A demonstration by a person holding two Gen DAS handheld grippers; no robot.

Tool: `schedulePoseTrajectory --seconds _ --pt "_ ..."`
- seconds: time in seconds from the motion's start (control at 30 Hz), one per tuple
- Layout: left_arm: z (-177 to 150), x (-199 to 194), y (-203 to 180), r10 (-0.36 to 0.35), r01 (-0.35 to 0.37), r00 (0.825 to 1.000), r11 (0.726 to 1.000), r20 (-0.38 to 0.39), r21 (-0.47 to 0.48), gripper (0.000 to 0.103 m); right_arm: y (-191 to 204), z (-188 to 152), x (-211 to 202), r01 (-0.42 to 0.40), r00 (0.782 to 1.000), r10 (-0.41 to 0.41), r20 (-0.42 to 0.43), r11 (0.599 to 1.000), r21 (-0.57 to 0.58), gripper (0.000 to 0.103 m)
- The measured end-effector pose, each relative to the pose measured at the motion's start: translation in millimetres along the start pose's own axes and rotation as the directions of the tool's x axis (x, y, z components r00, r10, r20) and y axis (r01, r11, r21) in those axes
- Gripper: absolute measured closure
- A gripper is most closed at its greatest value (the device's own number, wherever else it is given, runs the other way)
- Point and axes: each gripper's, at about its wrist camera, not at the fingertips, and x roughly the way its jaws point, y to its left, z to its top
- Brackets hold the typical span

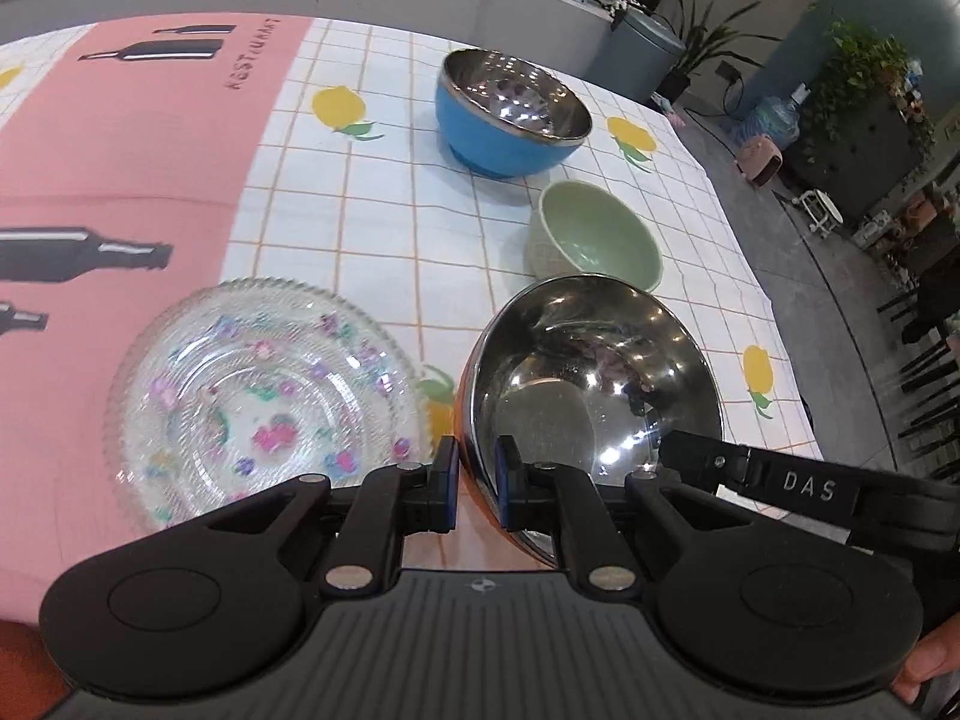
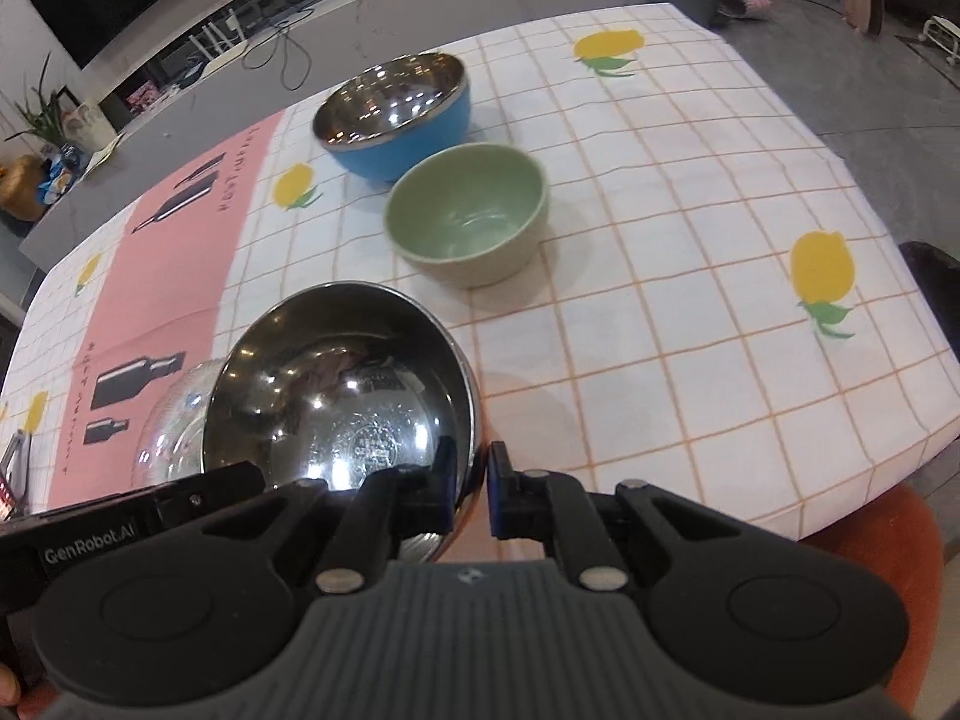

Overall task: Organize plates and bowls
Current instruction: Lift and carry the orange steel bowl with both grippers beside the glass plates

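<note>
A steel-lined bowl with an orange outside (image 1: 594, 378) (image 2: 342, 384) hangs tilted just above the tablecloth, held from two sides. My left gripper (image 1: 478, 468) is shut on its near left rim. My right gripper (image 2: 471, 474) is shut on its near right rim. Beside the bowl on the left lies a clear glass plate with a flower pattern (image 1: 258, 402) (image 2: 174, 438), partly hidden behind the bowl in the right wrist view. Farther back stand a pale green bowl (image 1: 594, 240) (image 2: 468, 216) and a blue steel-lined bowl (image 1: 504, 114) (image 2: 396, 114), both upright and close together.
A checked tablecloth with lemon prints (image 2: 690, 252) and a pink panel (image 1: 138, 144) covers the table. Its right edge drops to a grey floor (image 1: 798, 276). A grey counter with cables (image 2: 288, 48) runs behind. An orange seat (image 2: 888, 546) sits below the near edge.
</note>
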Motion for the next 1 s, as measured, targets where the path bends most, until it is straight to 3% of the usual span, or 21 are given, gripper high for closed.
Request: schedulePoseTrajectory --seconds 0.13,0.67,0.8,0.93,1.0 --pt "3.6 11.2 -4.6 0.009 -0.009 0.999 1.000 -0.040 -0.016 0.090 -9.0 6.4 5.3 0.005 1.000 -0.004 -0.006 0.999 0.037 0.096" --pt "8.0 17.7 -14.3 0.022 -0.022 0.998 1.000 -0.053 0.000 0.088 -17.7 9.7 14.8 0.017 1.000 -0.017 -0.008 0.999 0.048 0.096" --pt "8.6 18.2 -18.2 0.029 -0.029 0.999 1.000 -0.044 0.010 0.082 -20.0 11.0 17.8 0.010 1.000 -0.010 -0.010 0.998 0.063 0.095" --pt "7.6 16.6 -17.3 -0.001 0.001 1.000 1.000 -0.031 0.000 0.062 -21.9 12.3 17.9 0.002 1.000 -0.001 -0.012 0.997 0.071 0.093" --pt "7.4 13.5 -17.0 0.007 -0.007 1.000 1.000 -0.011 0.003 0.057 -22.6 12.3 16.1 -0.005 1.000 0.005 -0.002 0.997 0.077 0.091"
